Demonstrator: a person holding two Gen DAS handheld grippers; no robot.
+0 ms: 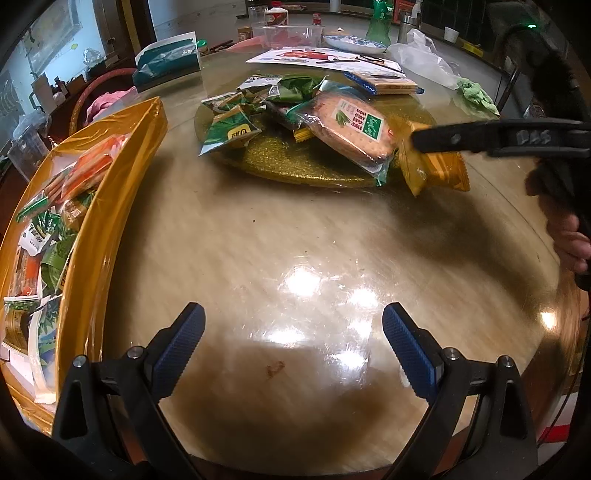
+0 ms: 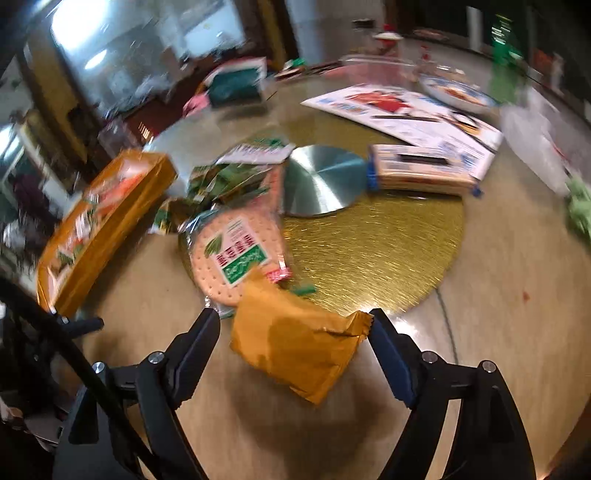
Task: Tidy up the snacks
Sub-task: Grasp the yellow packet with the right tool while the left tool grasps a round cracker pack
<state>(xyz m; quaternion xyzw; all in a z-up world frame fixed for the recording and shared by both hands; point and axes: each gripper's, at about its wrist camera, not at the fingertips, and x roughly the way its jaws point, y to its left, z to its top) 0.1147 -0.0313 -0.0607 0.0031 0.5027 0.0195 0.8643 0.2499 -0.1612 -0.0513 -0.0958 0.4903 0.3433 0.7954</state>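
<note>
An orange snack packet (image 2: 299, 347) lies on the table between the open fingers of my right gripper (image 2: 295, 325); it also shows in the left wrist view (image 1: 434, 171) under the right gripper's finger (image 1: 443, 138). A pile of snack packets, with a round cracker pack (image 1: 351, 125) (image 2: 236, 254) on top, sits on the gold turntable (image 1: 295, 162) (image 2: 376, 251). An orange box (image 1: 99, 206) (image 2: 99, 221) at the left holds several packets. My left gripper (image 1: 293, 332) is open and empty over bare table.
A flat cracker pack (image 2: 421, 173), a printed sheet (image 1: 325, 57), a plate (image 1: 354, 42), a clear tub (image 1: 288, 33), a green bottle (image 1: 378, 22) and a plastic bag (image 1: 424, 55) lie farther back. A metal disc (image 2: 321, 181) tops the turntable.
</note>
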